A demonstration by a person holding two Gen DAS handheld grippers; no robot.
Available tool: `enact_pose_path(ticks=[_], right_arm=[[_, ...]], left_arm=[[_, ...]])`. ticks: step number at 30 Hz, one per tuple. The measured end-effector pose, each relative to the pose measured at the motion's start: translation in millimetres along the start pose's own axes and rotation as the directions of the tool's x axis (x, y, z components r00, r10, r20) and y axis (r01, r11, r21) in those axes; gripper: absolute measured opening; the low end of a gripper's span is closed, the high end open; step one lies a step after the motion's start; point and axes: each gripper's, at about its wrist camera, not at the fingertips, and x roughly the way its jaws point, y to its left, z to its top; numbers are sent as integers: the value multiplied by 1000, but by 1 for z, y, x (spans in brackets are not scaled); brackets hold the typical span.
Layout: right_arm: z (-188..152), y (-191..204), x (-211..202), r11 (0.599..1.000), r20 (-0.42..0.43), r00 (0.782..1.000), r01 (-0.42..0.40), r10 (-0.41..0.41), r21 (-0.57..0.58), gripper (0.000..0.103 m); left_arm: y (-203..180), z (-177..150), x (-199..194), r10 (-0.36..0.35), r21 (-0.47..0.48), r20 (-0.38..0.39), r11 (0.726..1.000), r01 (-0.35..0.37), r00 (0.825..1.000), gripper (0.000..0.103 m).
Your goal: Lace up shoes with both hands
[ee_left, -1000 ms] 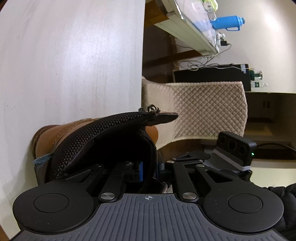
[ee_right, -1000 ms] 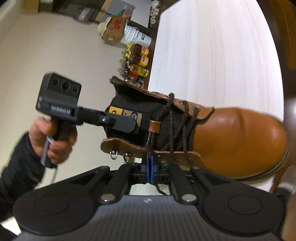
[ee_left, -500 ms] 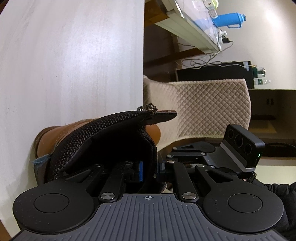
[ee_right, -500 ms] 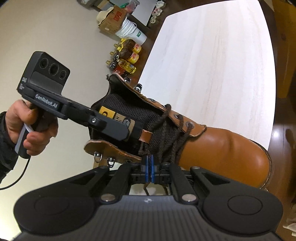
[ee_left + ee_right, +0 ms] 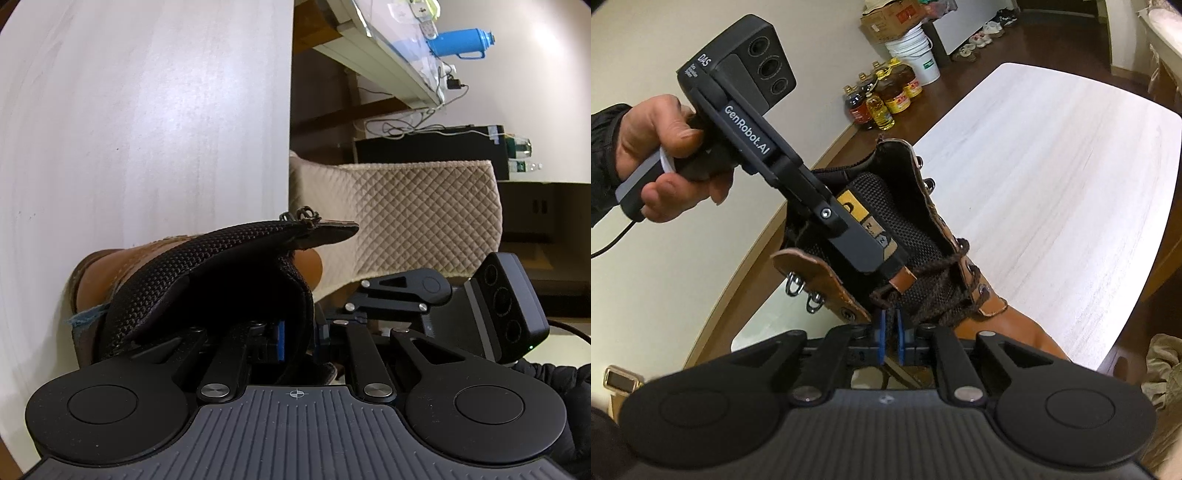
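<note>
Right wrist view, near to far: right gripper (image 5: 890, 334) with blue pads parted, jaws just been opening, nothing pressed between them, dark brown lace (image 5: 934, 291) just ahead of the tips. Beyond, tan leather boot (image 5: 1008, 325) on white table (image 5: 1052, 177), mesh tongue (image 5: 908, 240) clamped by left gripper (image 5: 886, 264), held in a hand (image 5: 670, 158). Farther off, oil bottles (image 5: 882, 99) and white bucket (image 5: 919, 61) on the floor. Left wrist view: tongue filling the jaws, quilted chair (image 5: 406, 221) behind, blue flask (image 5: 461, 44) far back.
</note>
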Motion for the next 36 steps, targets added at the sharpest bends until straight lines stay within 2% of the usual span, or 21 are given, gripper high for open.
enact_pose_path(ticks=[8, 12, 19, 28, 30, 31, 36], right_arm=[[-3, -3, -12, 999, 19, 999, -34, 34, 19, 16], [-2, -9, -15, 996, 26, 998, -65, 64, 63, 16], [-3, -31, -23, 961, 81, 987, -157, 142, 228, 16], [-10, -33, -15, 958, 46, 990, -138, 131, 250, 15], [-12, -33, -11, 957, 42, 990, -141, 135, 255, 12], [-12, -32, -10, 956, 41, 990, -142, 136, 256, 6], [-16, -36, -11, 939, 57, 988, -156, 145, 308, 4]], left_arm=[[-1, 2, 4, -2, 2, 0, 1000, 2, 1000, 13], [13, 7, -1, -8, 11, -8, 1000, 8, 1000, 13], [15, 7, -3, -6, 11, -6, 1000, 6, 1000, 13], [11, 5, -3, -6, 11, -5, 1000, 6, 1000, 13], [10, 5, -3, -5, 11, -7, 1000, 6, 1000, 13], [11, 5, -4, -6, 11, -8, 1000, 6, 1000, 13], [9, 6, -2, -17, 13, -18, 1000, 17, 1000, 13]])
